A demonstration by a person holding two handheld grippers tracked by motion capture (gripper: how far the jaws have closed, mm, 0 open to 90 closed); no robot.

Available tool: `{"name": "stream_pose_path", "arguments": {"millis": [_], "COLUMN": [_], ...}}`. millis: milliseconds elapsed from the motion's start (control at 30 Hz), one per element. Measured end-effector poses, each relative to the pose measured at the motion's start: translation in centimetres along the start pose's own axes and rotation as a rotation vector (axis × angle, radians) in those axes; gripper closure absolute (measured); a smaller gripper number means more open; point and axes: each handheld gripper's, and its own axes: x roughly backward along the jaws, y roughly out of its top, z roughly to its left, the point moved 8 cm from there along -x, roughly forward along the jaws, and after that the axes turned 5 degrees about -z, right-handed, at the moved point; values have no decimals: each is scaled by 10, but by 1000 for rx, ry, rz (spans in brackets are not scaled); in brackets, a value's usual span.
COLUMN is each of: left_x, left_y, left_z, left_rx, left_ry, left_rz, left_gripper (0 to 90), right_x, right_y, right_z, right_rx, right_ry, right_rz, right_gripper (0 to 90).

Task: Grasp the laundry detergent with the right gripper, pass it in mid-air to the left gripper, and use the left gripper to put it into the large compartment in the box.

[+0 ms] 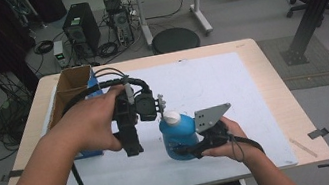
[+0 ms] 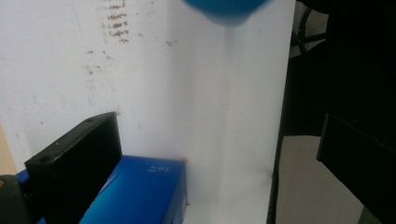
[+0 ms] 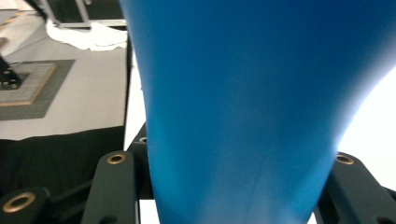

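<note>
A blue bottle with a white cap stands near the front of the white mat. My right gripper is shut on its lower body from the right, and a grey plate sits on top of that gripper. In the right gripper view the bottle is pressed between both jaws of the right gripper. To the left of the bottle, a hand holds my left gripper pointing down. Its jaws stand wide apart with nothing between them over the mat in the left gripper view, and the bottle is a blur at the top.
An open cardboard box with blue sides stands at the table's left edge, and its blue corner lies just below the left jaw. The table's front edge is close. Computers, cables and a stool stand on the floor behind.
</note>
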Motion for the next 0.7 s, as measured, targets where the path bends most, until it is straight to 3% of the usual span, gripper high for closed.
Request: {"name": "stream_pose_path", "arguments": {"millis": [200,700], "left_x": [1,-7], "left_y": [8,8], "left_z": [-3,-5], "left_rx": [-9,-10], "left_ry": [-32,-33], "left_rz": [-31,-12], "left_gripper": [4,4], "right_x": [-17,-49], "right_y": [7,17], "right_z": [8,14], "right_rx": [19,31], "right_ry": [43,74], "right_rz": [-12,-18], "right_gripper": [454,452]}}
